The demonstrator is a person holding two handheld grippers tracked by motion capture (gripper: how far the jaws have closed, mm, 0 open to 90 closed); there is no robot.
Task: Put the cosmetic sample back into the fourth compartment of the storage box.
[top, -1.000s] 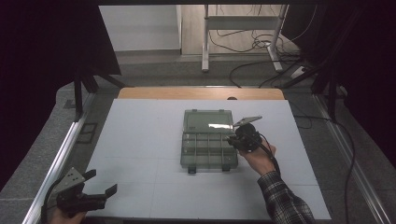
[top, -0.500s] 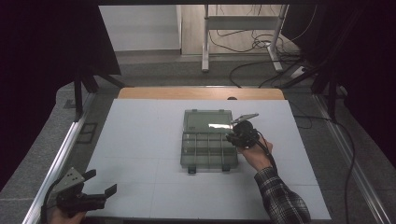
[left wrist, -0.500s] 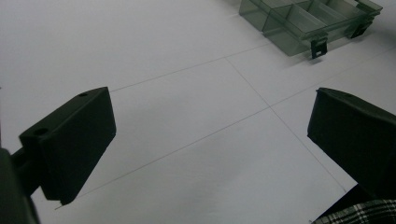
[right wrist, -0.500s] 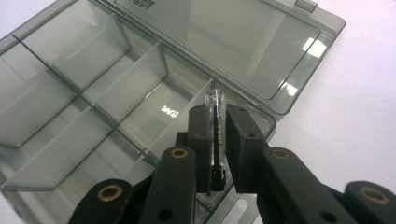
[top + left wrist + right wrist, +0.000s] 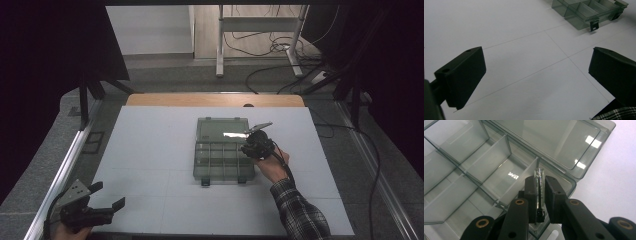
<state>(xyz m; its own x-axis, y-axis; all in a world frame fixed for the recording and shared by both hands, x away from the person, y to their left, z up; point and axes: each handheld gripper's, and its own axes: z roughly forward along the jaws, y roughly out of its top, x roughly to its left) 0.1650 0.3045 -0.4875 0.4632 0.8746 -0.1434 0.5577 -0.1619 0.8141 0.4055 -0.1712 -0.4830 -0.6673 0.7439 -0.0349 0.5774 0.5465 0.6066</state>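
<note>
Overhead, the high view is showing a translucent grey plastic compartment box lying open near the middle of the white table, its lid laid flat toward the far edge. The right gripper is sitting at the box's right side, and the sleeve in dark plaid is coming in from the near edge. What that gripper is holding is too small to tell from above. The right gripper view is settling it: the black jaws are pressing together on a small clear glass vial, which is standing upright between them, its rounded end poking out above the pads, over a compartment beside the lid's hinge. Dividers and bare compartments are showing through the box's clear walls. The left gripper is resting at the table's near left corner, well apart from the box. The left gripper view is showing its two jaws spread wide over bare table, nothing between them, with the box's latched front at the top right.
</note>
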